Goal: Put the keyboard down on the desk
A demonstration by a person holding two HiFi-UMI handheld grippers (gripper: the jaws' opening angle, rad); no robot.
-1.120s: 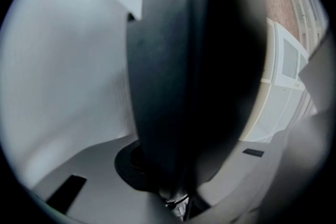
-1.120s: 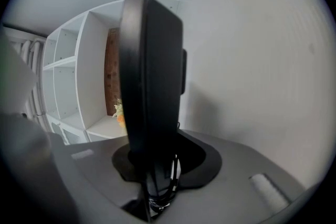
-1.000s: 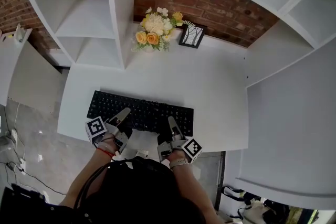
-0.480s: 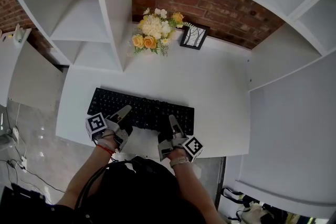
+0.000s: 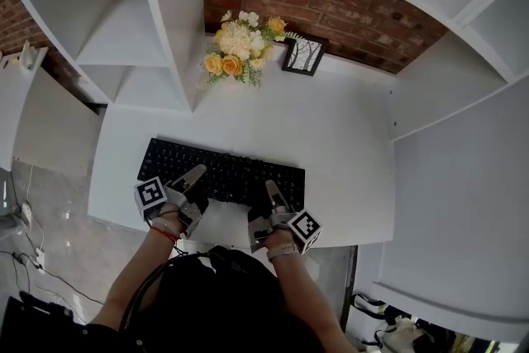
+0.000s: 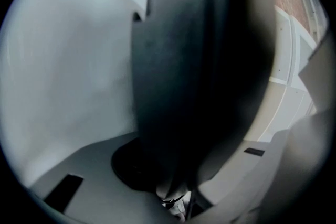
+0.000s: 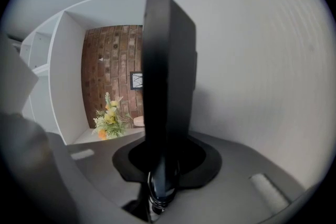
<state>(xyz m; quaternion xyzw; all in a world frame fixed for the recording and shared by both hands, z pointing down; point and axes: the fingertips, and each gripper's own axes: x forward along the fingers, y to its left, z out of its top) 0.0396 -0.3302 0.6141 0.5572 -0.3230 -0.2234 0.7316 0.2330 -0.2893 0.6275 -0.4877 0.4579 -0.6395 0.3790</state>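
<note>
Keyboard (image 5: 221, 175) across white table's (image 5: 339, 136) front, left claw (image 5: 195, 178) and right claw (image 5: 271, 193) each pinching its near edge, flowers (image 5: 235, 45) behind

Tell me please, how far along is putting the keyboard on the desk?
Done: the keyboard looks laid on the desk. In hand: left gripper and right gripper grip its near edge; the left jaws have just been opening. Remaining: release both, withdraw.

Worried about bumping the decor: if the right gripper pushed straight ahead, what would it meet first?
The keyboard held in the right gripper; past that, bare desk, then probably the flowers.
</note>
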